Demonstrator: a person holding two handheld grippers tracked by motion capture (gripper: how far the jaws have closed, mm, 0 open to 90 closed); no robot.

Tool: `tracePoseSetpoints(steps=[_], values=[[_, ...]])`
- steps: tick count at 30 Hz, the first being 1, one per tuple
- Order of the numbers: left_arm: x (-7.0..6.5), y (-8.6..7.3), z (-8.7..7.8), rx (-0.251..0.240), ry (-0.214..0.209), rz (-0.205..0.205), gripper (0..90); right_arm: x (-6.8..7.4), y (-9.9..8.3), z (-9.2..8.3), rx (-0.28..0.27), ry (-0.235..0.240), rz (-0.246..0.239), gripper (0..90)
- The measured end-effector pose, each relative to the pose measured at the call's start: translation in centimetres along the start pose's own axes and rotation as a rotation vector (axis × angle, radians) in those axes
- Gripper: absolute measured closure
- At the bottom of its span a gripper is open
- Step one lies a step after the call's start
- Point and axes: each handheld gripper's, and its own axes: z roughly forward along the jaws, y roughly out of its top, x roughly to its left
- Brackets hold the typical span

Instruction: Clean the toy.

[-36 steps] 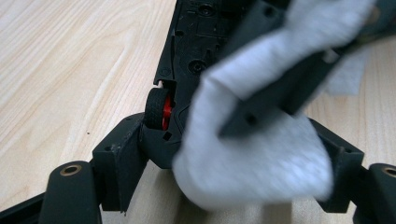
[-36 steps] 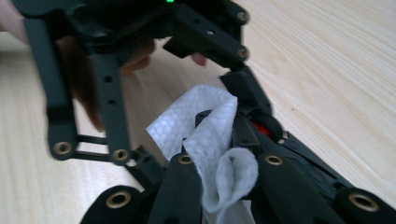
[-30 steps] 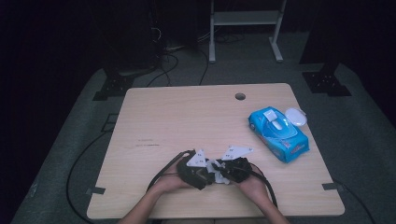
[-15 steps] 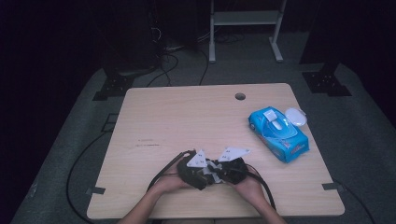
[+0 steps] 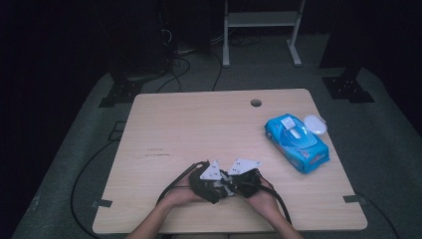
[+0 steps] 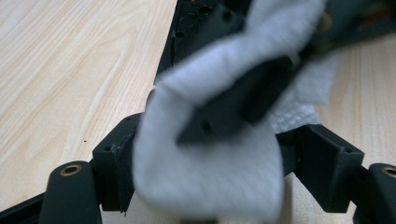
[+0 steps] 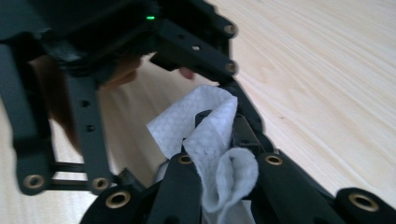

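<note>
Wet wipe (image 7: 210, 140) clamped in right tool (image 7: 219, 186); blue wipes pack (image 5: 297, 142) lid open.

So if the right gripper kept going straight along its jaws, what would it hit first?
Most likely the left gripper: it sits right ahead of the right gripper, which is shut on the white wipe. Depth is hard to judge, but they look nearly touching.

Two grippers, the left gripper (image 5: 208, 180) and the right gripper (image 5: 244, 179), meet over one wooden bench (image 5: 199, 129). One white wet wipe (image 7: 212, 154) sits between them. One blue wipes pack (image 5: 296, 143) and one white lid (image 5: 315, 124) lie apart.
</note>
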Motion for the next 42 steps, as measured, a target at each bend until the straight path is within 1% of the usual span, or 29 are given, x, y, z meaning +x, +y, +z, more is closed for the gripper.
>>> tracePoseSetpoints(steps=[2, 4, 6, 9, 10, 11, 12, 14, 16, 17, 19, 20, 21, 22, 24, 25, 26, 27, 28, 31, 33, 34, 35, 36, 37, 38, 39, 41, 42], values=[[0.0, 0.0, 0.0, 0.002, 0.004, 0.001, 23.8, -0.5, -0.1, -0.3, 0.000, -0.023, 0.016, 84.0], [0.0, -0.1, 0.0, 0.011, 0.005, 0.006, 23.8, -1.4, -0.5, -0.7, -0.001, -0.058, 0.030, 84.0], [0.0, -0.1, 0.0, 0.008, 0.002, 0.006, 23.8, -1.8, -0.7, -1.0, 0.005, -0.084, 0.037, 84.1], [0.0, 0.0, 0.0, -0.008, 0.002, -0.004, 23.8, -1.8, -0.6, -1.2, -0.004, -0.072, 0.054, 84.1], [0.0, 0.1, 0.0, -0.008, 0.001, -0.004, 23.8, -1.6, -0.6, -1.0, -0.007, -0.064, 0.049, 84.1], [0.0, 0.1, 0.0, -0.005, 0.002, 0.001, 23.8, -1.4, -0.5, -0.9, -0.014, -0.045, 0.047, 84.1], [0.0, 0.1, 0.0, -0.005, 0.003, 0.001, 23.8, -1.0, -0.4, -0.6, -0.019, -0.015, 0.049, 84.1], [0.0, 0.1, 0.0, -0.001, 0.005, 0.003, 23.8, -0.4, -0.2, -0.3, -0.020, 0.002, 0.027, 84.0], [0.0, 0.0, 0.0, 0.001, 0.005, 0.005, 23.8, -0.3, -0.1, -0.3, -0.013, -0.013, 0.012, 84.1], [0.0, 0.0, -0.1, -0.001, 0.007, 0.004, 23.8, -0.6, -0.1, -0.4, -0.010, -0.025, 0.021, 84.1], [0.0, 0.0, -0.1, -0.001, 0.005, 0.001, 23.8, -1.5, -0.4, -0.7, -0.015, -0.052, 0.063, 84.1], [0.0, 0.1, -0.1, -0.007, 0.004, -0.002, 23.8, -2.0, -0.6, -0.9, -0.018, -0.056, 0.091, 84.2], [-0.1, 0.1, 0.0, -0.012, 0.005, -0.003, 23.8, -2.0, -0.6, -1.0, -0.021, -0.057, 0.097, 84.1], [0.0, 0.2, -0.1, -0.013, 0.005, -0.001, 23.8, -1.8, -0.6, -1.0, -0.023, -0.057, 0.089, 84.1], [-0.1, 0.3, 0.0, -0.014, 0.003, -0.003, 23.8, -1.0, -0.3, -0.7, -0.038, -0.010, 0.080, 84.1], [-0.1, 0.2, 0.0, -0.004, 0.004, 0.006, 23.8, -0.5, -0.2, -0.4, -0.041, 0.009, 0.066, 84.1], [-0.1, 0.1, 0.1, -0.003, 0.006, 0.001, 23.8, -0.1, -0.1, -0.1, -0.032, 0.008, 0.040, 84.1], [-0.1, 0.1, 0.1, -0.003, 0.006, 0.001, 23.8, -0.1, -0.1, -0.1, -0.032, 0.008, 0.040, 84.1], [-0.1, 0.0, 0.0, 0.005, 0.005, 0.007, 23.8, 0.0, 0.0, 0.0, -0.020, 0.001, 0.019, 84.1], [0.0, 0.0, -0.1, 0.001, 0.007, 0.004, 23.8, -1.3, -0.4, -0.6, -0.017, -0.050, 0.052, 84.1], [0.1, 0.0, 0.0, 0.004, 0.007, 0.004, 23.8, -2.3, -0.8, -1.2, -0.011, -0.100, 0.071, 84.2], [0.0, 0.0, 0.0, 0.006, 0.008, 0.007, 23.8, -2.7, -1.0, -1.4, -0.010, -0.110, 0.094, 84.1], [0.0, 0.0, 0.0, 0.006, 0.008, 0.007, 23.7, -2.7, -1.0, -1.4, -0.010, -0.110, 0.094, 84.1], [0.1, 0.0, -0.1, 0.006, 0.009, 0.010, 23.7, -2.8, -1.1, -1.4, -0.017, -0.109, 0.112, 84.1], [0.1, 0.0, -0.1, 0.006, 0.009, 0.010, 23.8, -2.8, -1.1, -1.4, -0.017, -0.109, 0.112, 84.1], [0.0, 0.0, -0.1, 0.006, 0.009, 0.010, 23.8, -2.2, -0.9, -1.1, -0.026, -0.071, 0.095, 84.1], [0.0, 0.0, 0.0, 0.012, 0.011, 0.012, 23.8, -1.9, -0.8, -1.0, -0.026, -0.057, 0.087, 84.1], [0.0, -0.2, 0.0, 0.019, 0.015, 0.014, 23.8, -1.3, -0.5, -0.7, -0.009, -0.062, 0.045, 84.1], [0.1, -0.2, 0.0, 0.019, 0.014, 0.012, 23.8, -1.3, -0.5, -0.6, -0.004, -0.063, 0.038, 84.1]])
